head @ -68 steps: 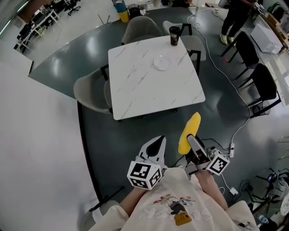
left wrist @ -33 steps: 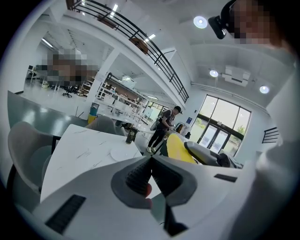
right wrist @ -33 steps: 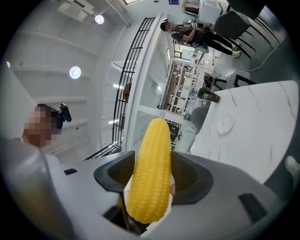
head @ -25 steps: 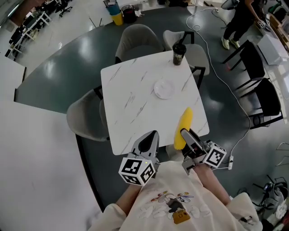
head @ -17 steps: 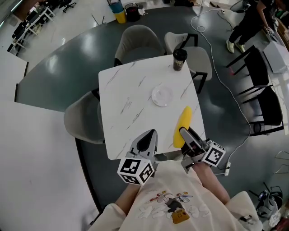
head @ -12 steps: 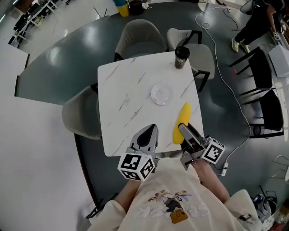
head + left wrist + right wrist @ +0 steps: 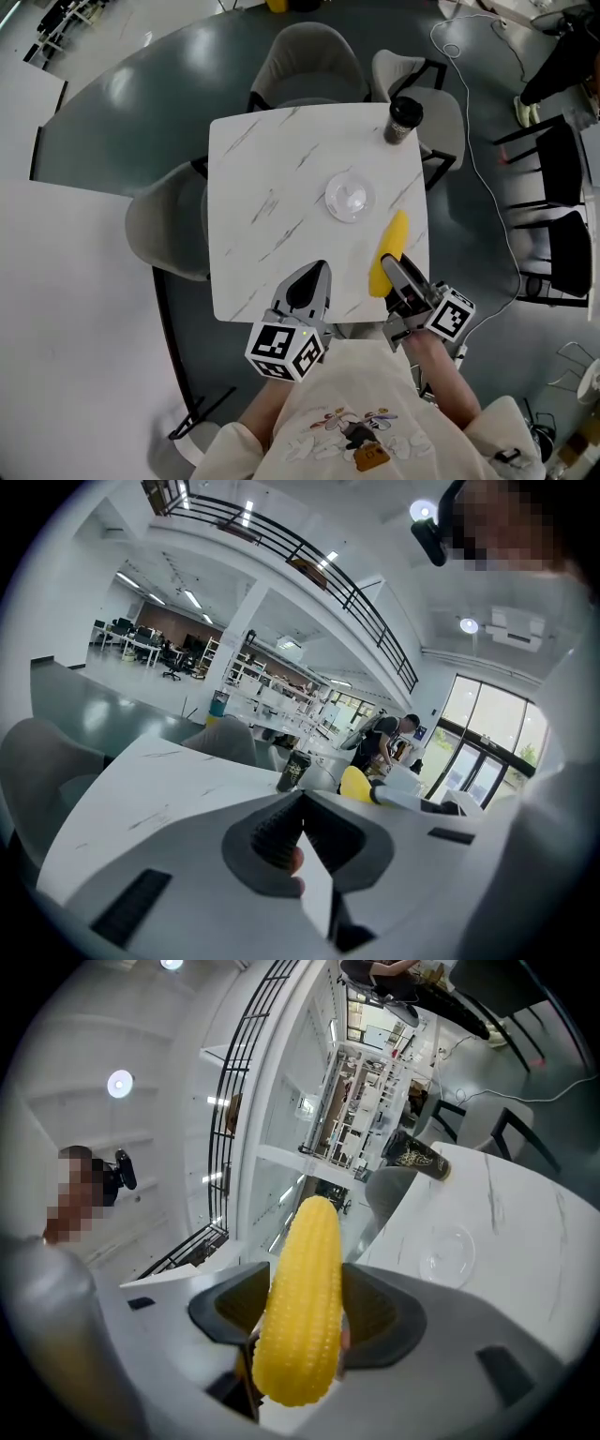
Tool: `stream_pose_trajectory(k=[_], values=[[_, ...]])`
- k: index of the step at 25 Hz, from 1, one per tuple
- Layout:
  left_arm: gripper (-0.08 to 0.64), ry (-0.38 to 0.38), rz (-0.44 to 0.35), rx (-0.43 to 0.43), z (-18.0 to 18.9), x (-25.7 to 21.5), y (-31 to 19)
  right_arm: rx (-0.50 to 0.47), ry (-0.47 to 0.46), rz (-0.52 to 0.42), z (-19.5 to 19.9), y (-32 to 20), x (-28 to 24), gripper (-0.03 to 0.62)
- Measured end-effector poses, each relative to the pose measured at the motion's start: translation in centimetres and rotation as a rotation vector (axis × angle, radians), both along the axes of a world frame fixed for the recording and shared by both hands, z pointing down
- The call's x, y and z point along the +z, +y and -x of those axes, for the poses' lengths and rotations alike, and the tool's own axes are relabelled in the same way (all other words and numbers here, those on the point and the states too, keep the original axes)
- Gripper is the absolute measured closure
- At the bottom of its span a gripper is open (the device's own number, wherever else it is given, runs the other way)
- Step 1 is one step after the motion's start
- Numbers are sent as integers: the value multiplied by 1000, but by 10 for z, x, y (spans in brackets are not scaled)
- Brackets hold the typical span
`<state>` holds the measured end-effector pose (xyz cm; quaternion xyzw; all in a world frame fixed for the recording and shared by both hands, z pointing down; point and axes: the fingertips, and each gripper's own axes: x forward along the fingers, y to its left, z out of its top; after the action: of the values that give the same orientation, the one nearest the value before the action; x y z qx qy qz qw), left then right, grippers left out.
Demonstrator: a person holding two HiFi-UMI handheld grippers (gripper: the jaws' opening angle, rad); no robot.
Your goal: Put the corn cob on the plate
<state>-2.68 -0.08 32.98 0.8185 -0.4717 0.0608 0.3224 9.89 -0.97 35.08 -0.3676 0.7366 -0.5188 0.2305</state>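
Observation:
A yellow corn cob (image 7: 389, 251) sticks forward out of my right gripper (image 7: 392, 272), which is shut on its lower half above the near right part of the white marble table (image 7: 272, 169). In the right gripper view the corn cob (image 7: 302, 1297) fills the space between the jaws of the right gripper (image 7: 305, 1326). A small clear glass plate (image 7: 349, 199) lies on the table just beyond the cob's tip, and the plate (image 7: 448, 1251) shows to the cob's right. My left gripper (image 7: 306, 286) hovers over the table's near edge, shut and holding nothing; its jaws meet at the left gripper (image 7: 300, 806) tips.
A dark cup (image 7: 401, 120) stands at the table's far right corner. Grey chairs (image 7: 305, 66) (image 7: 169, 230) sit at the far and left sides, a white chair (image 7: 441, 103) behind the cup. Black chairs (image 7: 562, 187) and a floor cable (image 7: 473, 141) lie to the right.
The person has walked up to the table. Both grippers and the corn cob, earlier over the floor, now reach over the table's near edge, the cob's tip closer to the plate.

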Motion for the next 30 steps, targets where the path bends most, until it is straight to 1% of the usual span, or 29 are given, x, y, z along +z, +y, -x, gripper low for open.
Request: stream_pose_trajectory(k=[5,9,19,23,30], values=[[555,-4,19,-3,6,14,-16,-8,57,-8,4,-21,7,347],[555,-19,31,15,4,31,-29,-12,120,9,3,-33,27,347],[555,-38,42,41,1,69,-68,-18,197,64,4,-70,72,347],[555,-34,63,39,4,85,-77,-33,249,92,9,-81,93,347],[555,-31,83,21,9,124,-102,-50,295,123,15,-111,134,347]])
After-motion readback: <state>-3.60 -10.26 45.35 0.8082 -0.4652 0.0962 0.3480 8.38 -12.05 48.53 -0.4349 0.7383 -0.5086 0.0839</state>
